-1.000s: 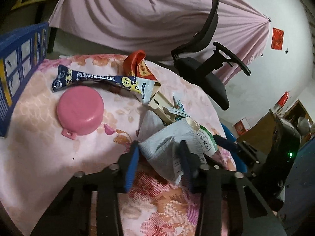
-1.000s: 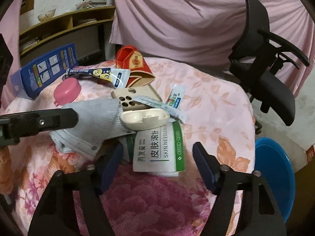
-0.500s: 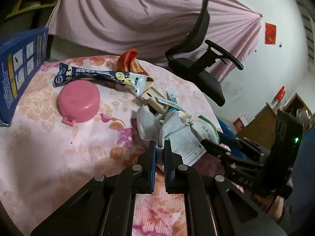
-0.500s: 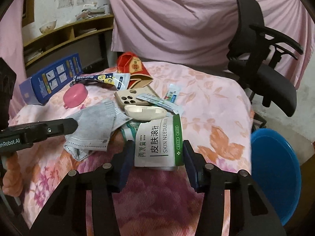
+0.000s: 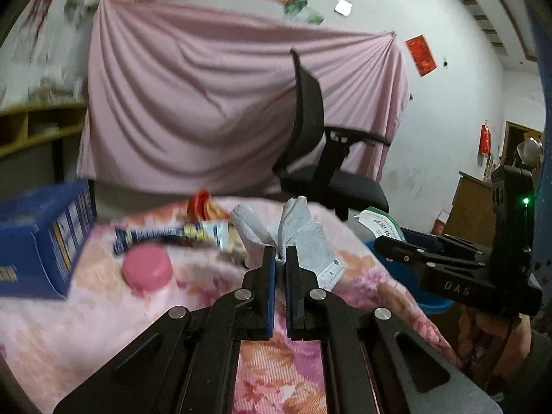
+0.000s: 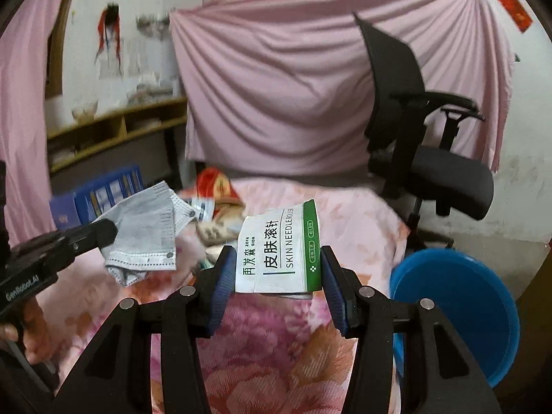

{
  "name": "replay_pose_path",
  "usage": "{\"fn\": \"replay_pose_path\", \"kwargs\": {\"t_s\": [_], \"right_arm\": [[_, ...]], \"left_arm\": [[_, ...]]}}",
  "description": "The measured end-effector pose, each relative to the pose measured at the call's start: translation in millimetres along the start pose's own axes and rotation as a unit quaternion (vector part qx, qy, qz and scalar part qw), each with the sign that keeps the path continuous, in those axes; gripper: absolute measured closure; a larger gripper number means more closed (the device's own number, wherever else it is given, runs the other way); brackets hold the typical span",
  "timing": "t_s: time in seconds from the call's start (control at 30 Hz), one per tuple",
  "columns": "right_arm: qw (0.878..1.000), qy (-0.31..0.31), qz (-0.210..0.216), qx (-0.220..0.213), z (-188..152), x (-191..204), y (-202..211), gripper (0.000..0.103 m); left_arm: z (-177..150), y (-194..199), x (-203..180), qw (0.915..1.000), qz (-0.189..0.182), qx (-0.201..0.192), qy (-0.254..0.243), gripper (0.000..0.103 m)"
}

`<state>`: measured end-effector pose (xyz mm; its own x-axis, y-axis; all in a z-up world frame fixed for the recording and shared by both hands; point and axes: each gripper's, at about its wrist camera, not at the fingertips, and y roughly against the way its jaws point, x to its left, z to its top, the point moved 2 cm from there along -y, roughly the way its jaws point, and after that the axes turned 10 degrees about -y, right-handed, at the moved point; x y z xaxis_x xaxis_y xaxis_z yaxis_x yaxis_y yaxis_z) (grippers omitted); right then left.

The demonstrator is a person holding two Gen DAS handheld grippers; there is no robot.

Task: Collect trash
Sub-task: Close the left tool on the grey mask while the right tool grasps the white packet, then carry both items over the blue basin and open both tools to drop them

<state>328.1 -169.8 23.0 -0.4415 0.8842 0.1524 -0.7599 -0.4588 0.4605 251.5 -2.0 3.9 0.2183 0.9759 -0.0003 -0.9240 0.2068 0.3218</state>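
I am clamping the mask (image 5: 303, 238) in my left gripper (image 5: 280, 258) and the packet (image 6: 279, 252) in my right gripper (image 6: 274, 269), both lifted, so next I am carrying them over the blue bin (image 6: 459, 310) for dropping.

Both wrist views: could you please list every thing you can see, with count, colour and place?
face mask: 1, grey, lifted above the table, pinched in the left gripper
skin needle roller packet: 1, white and green, held between the right gripper's pads
bucket: 1, blue, on the floor right of the table
tablecloth: 1, pink floral, covering the table
lid: 1, pink, on the table, left side
box: 1, blue, table's left edge
snack wrapper: 1, dark blue and yellow, behind the lid
red packet: 1, red, far table edge
office chair: 1, black, behind the table
curtain: pink, back wall
left gripper: 1, black, shut
right gripper: 1, black, blue pads
hand: 1, under the left gripper
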Motion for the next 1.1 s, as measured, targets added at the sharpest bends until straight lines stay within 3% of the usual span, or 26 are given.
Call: {"fn": "replay_pose_path", "kwargs": {"t_s": [0.13, 0.27, 0.37, 0.53, 0.67, 0.77, 1.0, 1.1], "right_arm": [[0.999, -0.011, 0.006, -0.049, 7.2, -6.0, 17.7, 0.056], [0.994, -0.021, -0.003, -0.107, 17.0, -19.0, 43.2, 0.056], [0.988, -0.029, -0.023, -0.151, 24.2, -30.7, 63.1, 0.056], [0.975, -0.059, -0.071, -0.201, 33.1, -62.1, 86.1, 0.056], [0.969, -0.095, -0.104, -0.205, 35.4, -93.2, 92.4, 0.056], [0.966, -0.117, -0.128, -0.191, 34.8, -118.5, 91.2, 0.056], [0.963, -0.179, -0.162, -0.116, 22.8, -168.8, 69.1, 0.056], [0.961, -0.202, -0.168, -0.09, 17.3, -185.5, 59.7, 0.056]], "left_arm": [[10.0, 14.9, -9.9, 0.998, 0.023, -0.053, -0.025, 0.1], [29.3, 23.8, -20.1, 0.9948, 0.019, -0.095, -0.033, 0.1], [45.6, 18.8, -36.7, 0.9925, 0.007, -0.118, -0.032, 0.1], [71.0, -10.9, -85.8, 0.9907, -0.04, -0.121, -0.048, 0.1], [84.9, -45.0, -119.1, 0.9909, -0.082, -0.092, -0.054, 0.1], [90.8, -79.4, -141.4, 0.9915, -0.113, -0.047, -0.043, 0.1], [90.3, -155.9, -167.4, 0.9847, -0.157, 0.076, 0.003, 0.1], [82.1, -172.8, -168.2, 0.981, -0.161, 0.107, 0.016, 0.1]]}}
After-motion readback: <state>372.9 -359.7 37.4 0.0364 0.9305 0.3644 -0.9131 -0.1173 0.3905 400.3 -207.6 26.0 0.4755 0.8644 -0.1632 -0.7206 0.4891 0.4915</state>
